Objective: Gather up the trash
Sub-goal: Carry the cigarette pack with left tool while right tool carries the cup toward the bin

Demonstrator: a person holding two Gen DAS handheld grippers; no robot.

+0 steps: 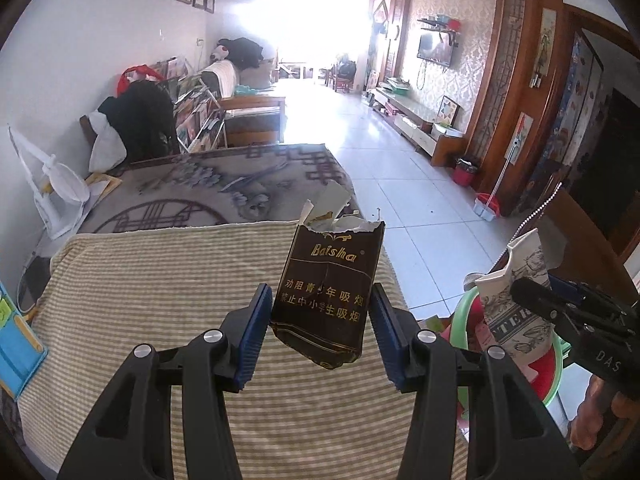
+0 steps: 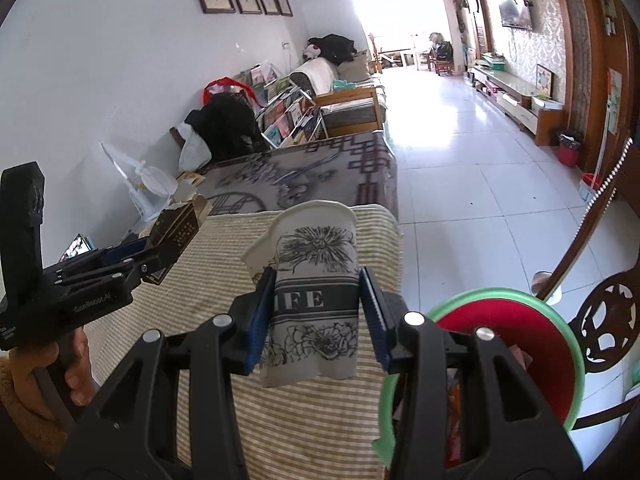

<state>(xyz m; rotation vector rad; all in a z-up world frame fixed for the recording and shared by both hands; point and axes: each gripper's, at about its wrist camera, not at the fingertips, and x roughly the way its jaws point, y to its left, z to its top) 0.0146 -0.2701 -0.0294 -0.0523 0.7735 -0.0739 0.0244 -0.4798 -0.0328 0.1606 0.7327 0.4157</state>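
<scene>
Gripping a torn brown cigarette pack [image 1: 326, 300] between its blue pads, the left gripper [image 1: 318, 332] holds it above the striped cloth [image 1: 160, 300]. The right gripper [image 2: 318, 312] clamps a crushed paper cup [image 2: 312, 292], just left of a green-rimmed red bin [image 2: 516, 320]. Beyond the cloth lies a grey patterned blanket [image 1: 224, 184], then white floor tiles [image 1: 400, 160] running far towards a bright window.
</scene>
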